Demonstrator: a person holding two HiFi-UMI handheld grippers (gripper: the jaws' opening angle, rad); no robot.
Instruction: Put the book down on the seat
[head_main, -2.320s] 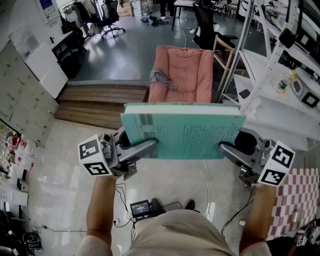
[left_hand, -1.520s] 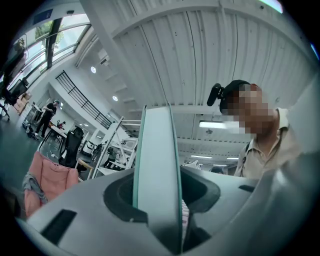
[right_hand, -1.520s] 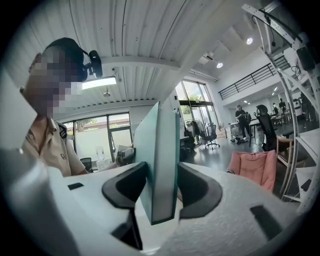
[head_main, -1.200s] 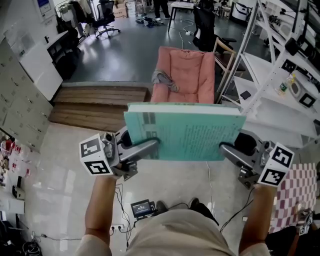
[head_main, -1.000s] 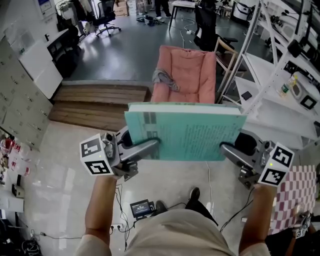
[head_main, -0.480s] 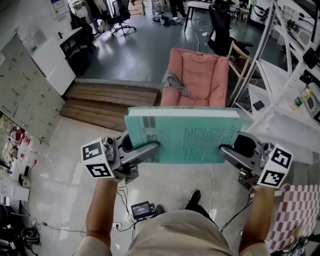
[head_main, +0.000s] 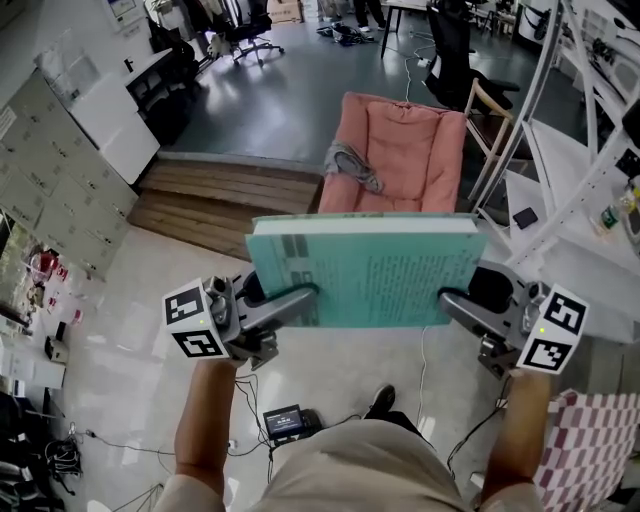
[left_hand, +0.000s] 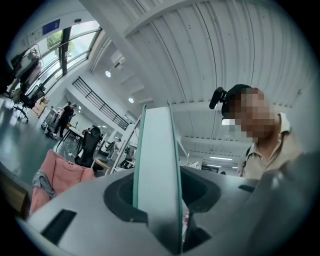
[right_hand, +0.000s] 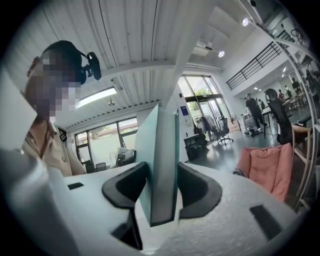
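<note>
A thick teal book (head_main: 365, 270) is held flat in front of the person, above the floor. My left gripper (head_main: 300, 297) is shut on its left edge and my right gripper (head_main: 452, 298) is shut on its right edge. In the left gripper view the book (left_hand: 157, 170) stands edge-on between the jaws of my left gripper (left_hand: 157, 200). The right gripper view shows the same book (right_hand: 160, 165) pinched by my right gripper (right_hand: 161, 192). The seat, a pink padded chair (head_main: 400, 155), stands ahead beyond the book, with a grey cloth (head_main: 350, 165) on its left arm.
A wooden step (head_main: 225, 195) runs left of the chair. A white metal shelving rack (head_main: 565, 150) stands on the right. Office chairs (head_main: 245, 25) and a black chair (head_main: 455, 55) sit further back. A small device with cables (head_main: 285, 422) lies on the floor by the person's feet.
The person has walked forward a little. The pink chair and floor have shifted in the head view, while both grippers keep the same hold on the book.
</note>
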